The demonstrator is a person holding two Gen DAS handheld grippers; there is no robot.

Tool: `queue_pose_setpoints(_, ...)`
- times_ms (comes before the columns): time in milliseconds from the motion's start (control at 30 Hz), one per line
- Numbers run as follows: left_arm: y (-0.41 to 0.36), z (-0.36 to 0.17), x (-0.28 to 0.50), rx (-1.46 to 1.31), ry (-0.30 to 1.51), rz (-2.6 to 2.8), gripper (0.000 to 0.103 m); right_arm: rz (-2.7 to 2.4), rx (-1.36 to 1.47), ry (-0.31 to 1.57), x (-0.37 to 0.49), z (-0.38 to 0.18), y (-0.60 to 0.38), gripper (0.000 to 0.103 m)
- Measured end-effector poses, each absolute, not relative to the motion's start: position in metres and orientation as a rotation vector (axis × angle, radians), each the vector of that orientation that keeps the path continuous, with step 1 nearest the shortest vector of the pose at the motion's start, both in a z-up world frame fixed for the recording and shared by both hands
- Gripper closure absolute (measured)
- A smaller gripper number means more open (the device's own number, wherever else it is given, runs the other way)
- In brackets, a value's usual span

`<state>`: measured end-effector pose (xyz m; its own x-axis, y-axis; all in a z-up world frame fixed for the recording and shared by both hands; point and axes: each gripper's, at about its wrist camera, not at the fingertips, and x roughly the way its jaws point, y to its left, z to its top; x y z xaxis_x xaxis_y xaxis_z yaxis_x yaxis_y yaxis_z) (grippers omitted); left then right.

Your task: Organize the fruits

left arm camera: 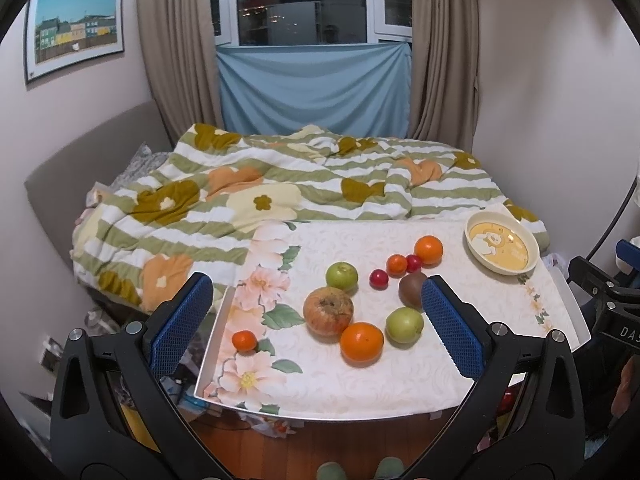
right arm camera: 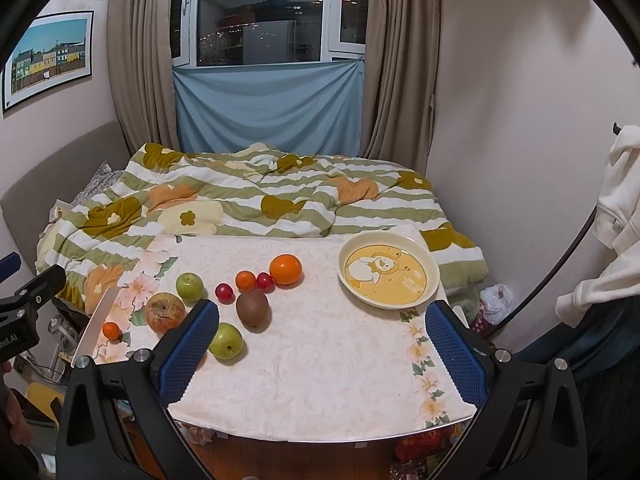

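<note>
Fruits scattered loose across the left and middle of the tabletop (right arm camera: pixel 320 380): brown-spotted apple (left arm camera: pixel 328 311), two green apples (left arm camera: pixel 341 275) (left arm camera: pixel 404 325), kiwi (right arm camera: pixel 252 308), two large oranges (left arm camera: pixel 361 342) (right arm camera: pixel 285 269), two small oranges (left arm camera: pixel 244 340) (right arm camera: pixel 245 280), two red plums (right arm camera: pixel 224 292) (right arm camera: pixel 264 281). Far right, well apart from them, an empty yellow bowl (right arm camera: pixel 430 272). Behind, a bed with a flowered quilt (right arm camera: pixel 240 196). Left gripper (left arm camera: pixel 316 320) and right gripper (right arm camera: pixel 320 344) both spread wide, holding nothing, hovering over the near edge.
</note>
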<state>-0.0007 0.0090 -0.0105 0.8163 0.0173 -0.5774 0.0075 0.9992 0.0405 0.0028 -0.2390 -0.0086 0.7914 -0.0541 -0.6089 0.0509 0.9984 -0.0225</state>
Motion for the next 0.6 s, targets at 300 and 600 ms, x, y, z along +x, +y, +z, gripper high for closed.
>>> queue_pose_setpoints(300, 0.0079, -0.0095, 0.0017, 0.035, 0.619, 0.001, 0.0, -0.057, -0.004, 0.656, 0.0029, -0.0067, -0.2398, 0.0)
queue_pose_setpoints(600, 0.0081, -0.0088, 0.0079, 0.034, 0.628, -0.006, 0.0, -0.056, -0.004, 0.656, 0.0016, -0.0082, -0.24, 0.0)
